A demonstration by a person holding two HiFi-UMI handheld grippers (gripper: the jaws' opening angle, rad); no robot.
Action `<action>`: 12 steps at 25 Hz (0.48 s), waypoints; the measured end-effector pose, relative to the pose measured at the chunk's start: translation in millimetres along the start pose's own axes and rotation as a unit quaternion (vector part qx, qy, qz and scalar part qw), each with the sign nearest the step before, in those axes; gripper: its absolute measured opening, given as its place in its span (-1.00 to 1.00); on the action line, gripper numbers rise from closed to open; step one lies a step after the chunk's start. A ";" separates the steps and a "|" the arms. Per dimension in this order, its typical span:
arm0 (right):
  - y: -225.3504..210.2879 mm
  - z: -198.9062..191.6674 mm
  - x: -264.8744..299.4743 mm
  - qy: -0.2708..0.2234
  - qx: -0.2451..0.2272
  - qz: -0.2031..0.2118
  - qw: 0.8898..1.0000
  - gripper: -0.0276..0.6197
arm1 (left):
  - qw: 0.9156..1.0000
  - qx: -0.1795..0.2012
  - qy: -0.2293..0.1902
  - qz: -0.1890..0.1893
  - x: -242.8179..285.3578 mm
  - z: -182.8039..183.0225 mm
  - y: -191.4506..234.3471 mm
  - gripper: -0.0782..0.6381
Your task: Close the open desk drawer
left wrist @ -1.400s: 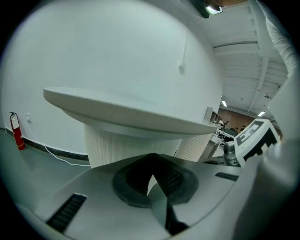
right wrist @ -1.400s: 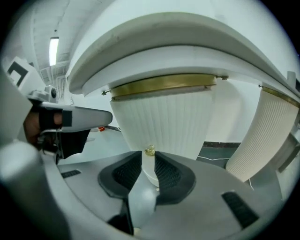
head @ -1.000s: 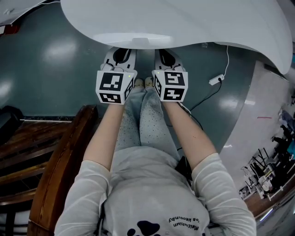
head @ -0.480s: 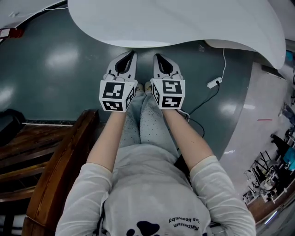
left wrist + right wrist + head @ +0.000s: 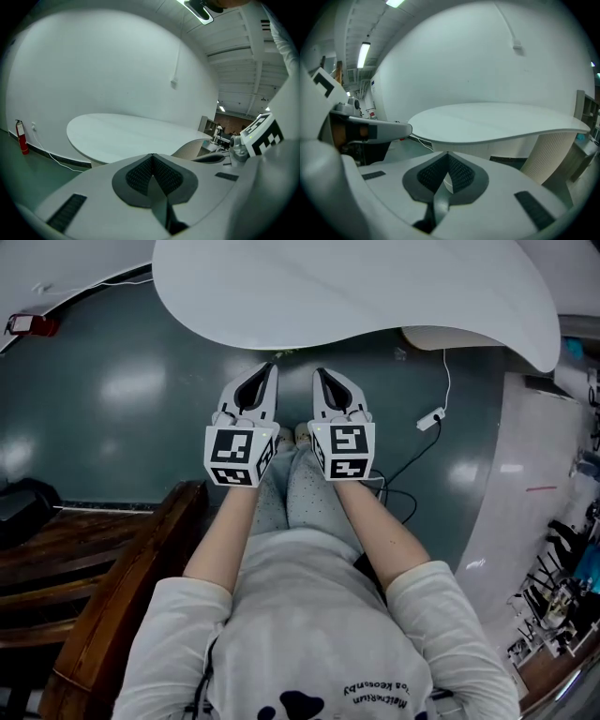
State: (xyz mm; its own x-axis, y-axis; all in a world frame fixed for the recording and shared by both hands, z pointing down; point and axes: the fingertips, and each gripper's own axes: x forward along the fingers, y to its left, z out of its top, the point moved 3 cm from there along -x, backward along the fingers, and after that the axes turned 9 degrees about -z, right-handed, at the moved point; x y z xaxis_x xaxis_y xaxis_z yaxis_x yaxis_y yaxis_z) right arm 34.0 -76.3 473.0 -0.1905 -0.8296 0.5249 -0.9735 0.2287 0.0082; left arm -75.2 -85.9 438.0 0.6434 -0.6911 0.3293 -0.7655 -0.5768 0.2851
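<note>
open desk drawer: not found in any view. no drawer front, handle or gap shows, so where it is and how its long axis runs cannot be told.

nearest candidate: white bench (image 5: pixel 356 287), rounded top, at 12 o'clock from both claws in the head view. its near edge lies just beyond the tips. ribbed pedestal (image 5: pixel 548 154) under it at 3 o'clock in the right gripper view.

left claw (image 5: pixel 269 367): jaws together, nothing between them, pointing to 12 o'clock.
right claw (image 5: pixel 320 372): jaws together, empty, just beside the left one and parallel to it, tips about level.

judgement: neither hand is clearer placed than the other. the drawer has to be located first, likely under the bench or off frame.

surroundings: green floor (image 5: pixel 94 399), a cable (image 5: pixel 427 418) at 3 o'clock, a wooden seat (image 5: pixel 122 587) at 8 o'clock.
</note>
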 end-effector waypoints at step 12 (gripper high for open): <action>-6.5 90.9 -75.1 -0.078 -0.001 0.014 0.997 -0.87 | 0.998 0.051 -0.037 -0.004 -42.1 80.6 -51.4 -0.76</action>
State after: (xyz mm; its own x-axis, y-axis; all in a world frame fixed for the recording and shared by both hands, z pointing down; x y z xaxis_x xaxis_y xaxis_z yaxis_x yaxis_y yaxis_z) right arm 43.1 -61.8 356.2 -0.2350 -0.8916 0.3871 -0.9673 0.2538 -0.0025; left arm -63.5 -62.3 336.8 0.6498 -0.7150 0.2582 -0.7598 -0.6205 0.1938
